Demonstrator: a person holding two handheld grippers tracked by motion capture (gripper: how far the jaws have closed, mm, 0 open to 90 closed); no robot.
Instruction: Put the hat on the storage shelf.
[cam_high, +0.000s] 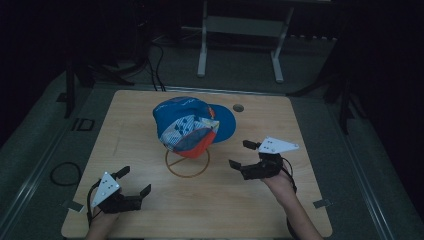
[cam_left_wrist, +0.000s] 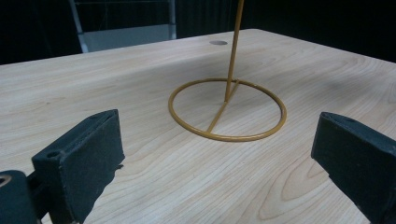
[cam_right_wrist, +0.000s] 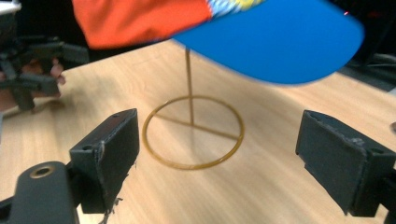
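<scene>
resting on a wire stand (cam_high: 187, 162), a blue cap (cam_high: 192, 125) sits mid-table (cam_high: 300, 210); left gripper (cam_high: 136, 181) and right gripper (cam_high: 242, 154) flank it, both jaws spread empty.

Seen from above: a rectangular light-wood table (cam_high: 150, 210) with a small round hole (cam_high: 238, 107) near its far edge, bearing a thin gold wire stand's ring base (cam_high: 187, 163) at centre.

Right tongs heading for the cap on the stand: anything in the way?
Nothing visible. The right tongs are open, with bare table between them and the cap hanging on the stand. The left tongs sit off to the other side.
</scene>
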